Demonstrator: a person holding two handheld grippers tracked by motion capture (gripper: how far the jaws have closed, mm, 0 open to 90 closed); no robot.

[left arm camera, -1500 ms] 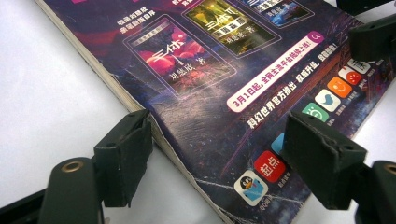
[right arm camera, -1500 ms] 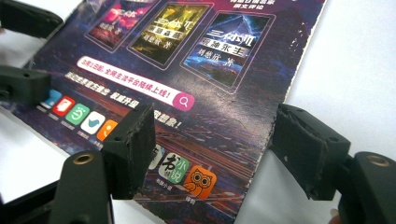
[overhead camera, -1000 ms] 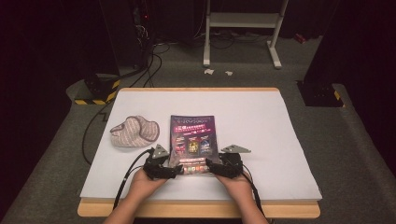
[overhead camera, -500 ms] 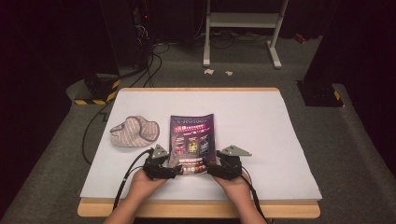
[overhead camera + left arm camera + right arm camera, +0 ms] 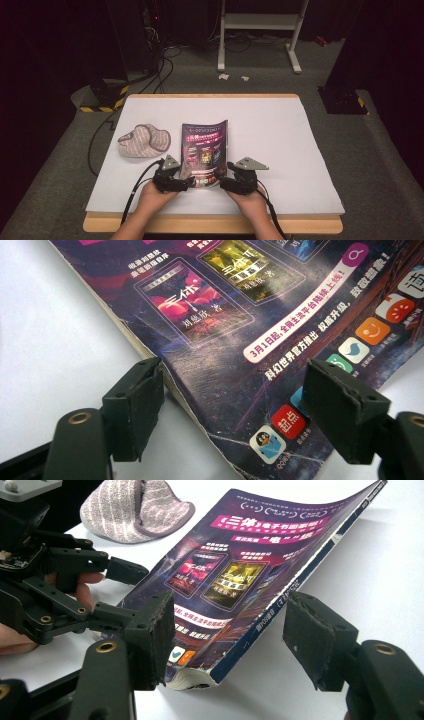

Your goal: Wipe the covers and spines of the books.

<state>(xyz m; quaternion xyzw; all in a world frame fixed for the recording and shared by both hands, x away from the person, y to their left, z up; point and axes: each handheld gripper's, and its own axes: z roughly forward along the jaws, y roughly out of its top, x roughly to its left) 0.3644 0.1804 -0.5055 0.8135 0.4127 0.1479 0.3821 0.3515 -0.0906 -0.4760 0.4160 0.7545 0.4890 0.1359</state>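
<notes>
One paperback book (image 5: 204, 150) is seen lying on the white table top (image 5: 280, 150), its long axis running away from the person's edge toward the far side, the near short edge caught between two hand-held grippers; the far end is tipped slightly to the right in the high view, and the spine, with its line of small print, is turned toward the right gripper. The left gripper (image 5: 186, 183) is set at the book's near left corner, its jaws spread wide, one beside the page edge and one over the cover, neither pad shown pressing; the right gripper (image 5: 223, 183) is set at the near right corner, its jaws standing apart on either side of the spine edge, having just been closing a little, with the book between them but not clamped. The dark purple cover is printed with Chinese writing; "3月1日起" is legible on a white banner in the left gripper view, "三体" on a pictured title, and a penguin icon marked "QQ" near the corner. One striped grey slipper (image 5: 144, 141) is seen on the table, near the book's left side and apart from it.
</notes>
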